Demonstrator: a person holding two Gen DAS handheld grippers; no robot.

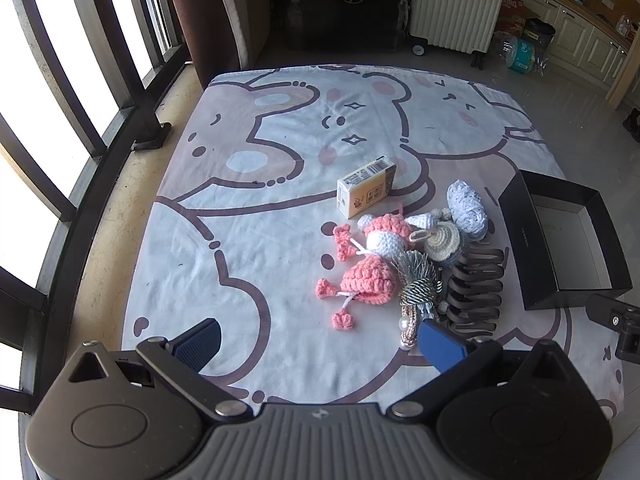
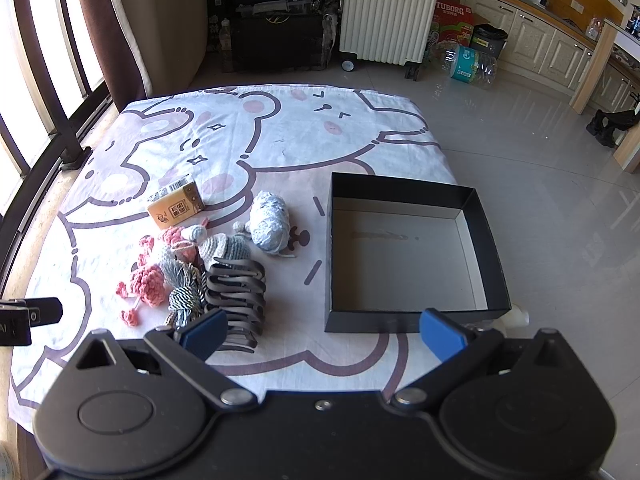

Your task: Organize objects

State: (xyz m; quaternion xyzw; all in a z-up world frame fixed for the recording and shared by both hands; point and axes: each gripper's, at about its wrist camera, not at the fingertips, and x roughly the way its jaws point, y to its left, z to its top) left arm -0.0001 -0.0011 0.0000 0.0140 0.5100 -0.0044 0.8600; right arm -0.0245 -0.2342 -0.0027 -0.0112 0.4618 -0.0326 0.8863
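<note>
A pile of small objects lies on a cartoon-print cloth [image 1: 280, 160]: a yellow carton [image 1: 365, 186] [image 2: 175, 205], pink crochet pieces [image 1: 370, 278] [image 2: 150, 280], a pale blue yarn ball [image 1: 468, 208] [image 2: 270, 218], a striped tassel [image 1: 418, 280] [image 2: 185, 294] and a dark hair claw [image 1: 476, 290] [image 2: 238, 292]. An empty black box [image 2: 408, 312] [image 1: 520, 224] sits to the right of the pile. My left gripper [image 1: 320, 342] is open and empty, just in front of the pile. My right gripper [image 2: 322, 334] is open and empty, between the claw and the box.
The cloth-covered table stands beside a dark window railing [image 1: 80, 128] on the left. Beyond it are a white suitcase [image 2: 388, 12], a dark crate [image 2: 280, 36], a water bottle [image 2: 470, 62] on the tiled floor, and kitchen cabinets [image 2: 552, 48] at the right.
</note>
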